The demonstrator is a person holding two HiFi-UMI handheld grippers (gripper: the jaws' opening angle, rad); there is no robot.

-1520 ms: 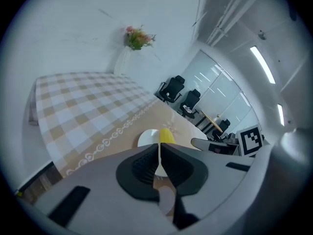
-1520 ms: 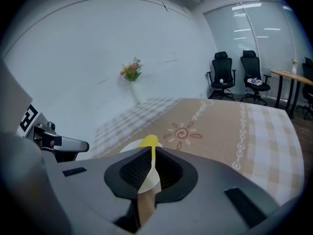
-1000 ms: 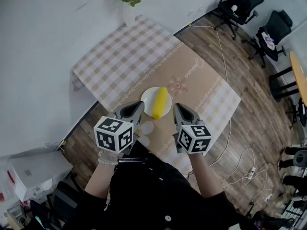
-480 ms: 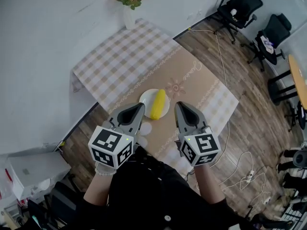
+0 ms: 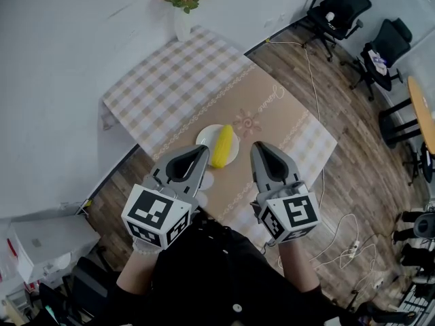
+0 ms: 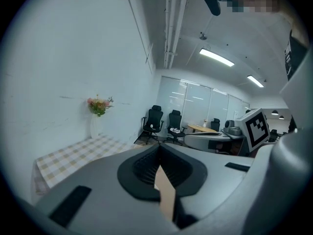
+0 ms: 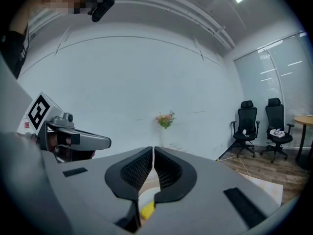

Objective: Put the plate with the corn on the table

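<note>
The table [image 5: 173, 80] already carries the load: the plate [image 5: 204, 137] sits flat on the tan runner [image 5: 272, 107] near the table's near edge, with the corn [image 5: 221, 146] lying across it. To my eye the placing is done, and what remains is a clean retreat. The left claw [image 5: 203, 149] and the right claw [image 5: 257, 145] hang above the near edge, one on each side of the plate and apart from it. Each is clenched on nothing: in the left gripper view the jaws meet with only the runner showing below, and in the right gripper view they close tip to tip, with a sliver of corn [image 7: 146, 211] visible under them, not between them. The sound way to finish is to draw both claws straight up and back, level with each other, without dipping toward the rim, since a knock there could tip the plate or roll the corn off.

Around this lies wood floor [image 5: 353, 148], with black chairs [image 5: 340, 5] well apart at the far right. A vase of flowers [image 5: 182, 9] stands at the table's far corner against the wall, and a thin cable [image 5: 316, 80] trails over the floor. Nothing stands between the claws and the person.
</note>
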